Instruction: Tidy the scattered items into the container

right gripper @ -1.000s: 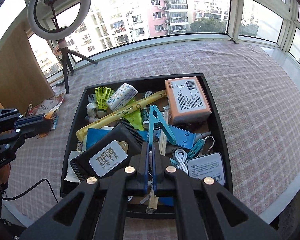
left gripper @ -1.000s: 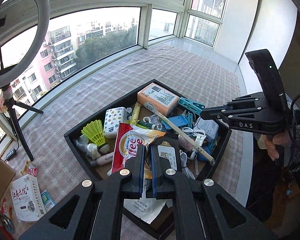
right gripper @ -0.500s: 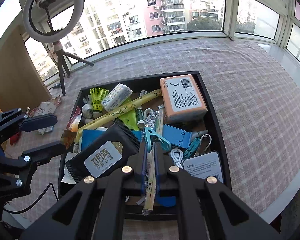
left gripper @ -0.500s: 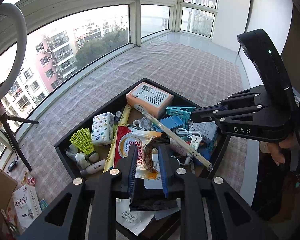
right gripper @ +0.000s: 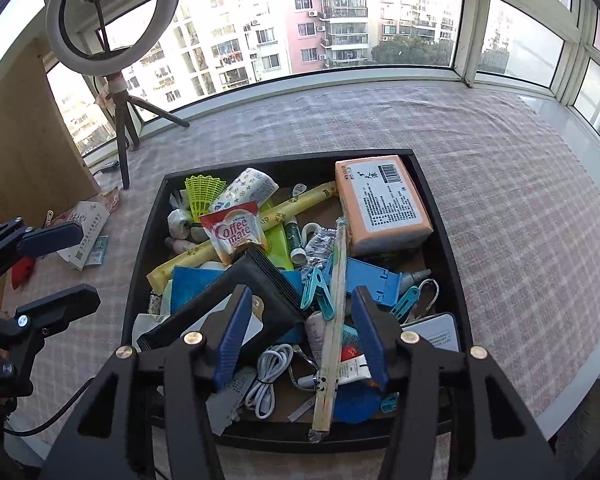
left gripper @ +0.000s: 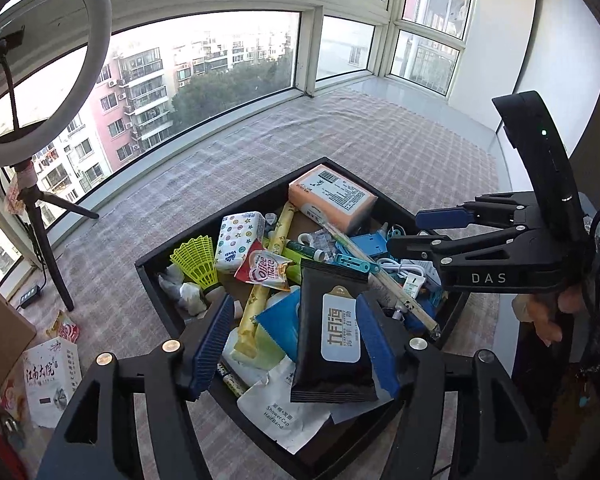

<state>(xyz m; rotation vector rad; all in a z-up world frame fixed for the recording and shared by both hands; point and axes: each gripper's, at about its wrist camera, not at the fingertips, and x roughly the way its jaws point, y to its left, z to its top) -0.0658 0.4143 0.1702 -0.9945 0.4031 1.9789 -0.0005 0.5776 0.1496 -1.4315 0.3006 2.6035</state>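
Left gripper (left gripper: 296, 344) & right gripper (right gripper: 300, 332) jaws opening over tray (right gripper: 148, 248), apparently pinching nothing.

One black rectangular tray (right gripper: 440, 216), on checked cloth. Inside, approx. counts: 1 orange rectangular soap-like pack w/ white label (right gripper: 384, 204), far right; 1 yellow-green plastic shuttlecock (right gripper: 204, 194), far left; 1 white star-print tissue pack (right gripper: 248, 190); 1 red-and-white "Coffee mate" sachet (right gripper: 234, 234); 1 long yellow paper-wrapped stick (right gripper: 252, 230); 1 pair wrapped bamboo chopsticks (right gripper: 334, 320); 1 black wet-wipe pack (left gripper: 334, 332); 1 coiled white cable (right gripper: 268, 376); teal plastic clips (right gripper: 318, 292), at least 2, some hidden. Outside tray: 1 white ring light on tripod (right gripper: 112, 12), far left.
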